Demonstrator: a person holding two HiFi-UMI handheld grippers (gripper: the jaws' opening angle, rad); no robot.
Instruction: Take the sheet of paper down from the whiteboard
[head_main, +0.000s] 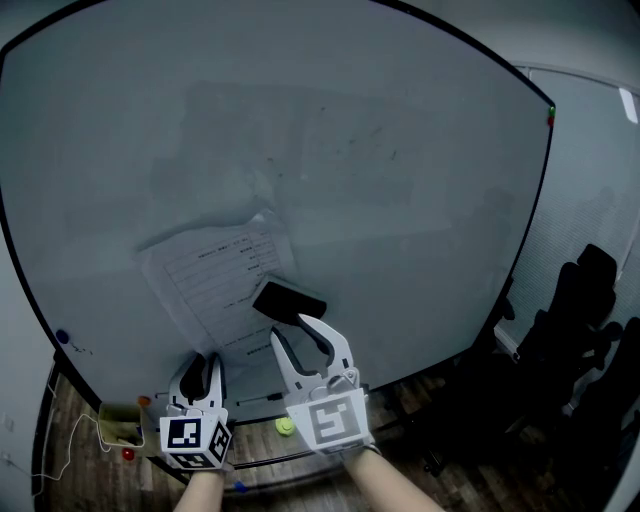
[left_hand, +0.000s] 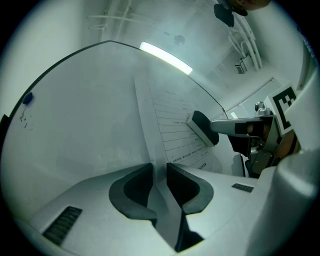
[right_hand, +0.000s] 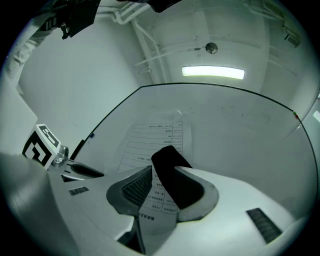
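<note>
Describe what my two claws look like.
The left claw and the right claw both have pale grey moulded plastic bodies with dark inner pads. The right one's pads are ribbed. Each claw carries a cube printed with black-and-white square markers. No sleeves or cables show at the wrists.

Head view dim, cool blue-grey cast; whiteboard (head_main: 420, 180) softly and evenly lit, area to its right sinks near black. Both gripper views brighter: ceiling strip light (right_hand: 213, 73) overhead, blown out white. Strong fisheye bowing and black vignetted corners throughout. Nearest foreground slightly soft; print on paper (right_hand: 150, 140) too fine to read
</note>
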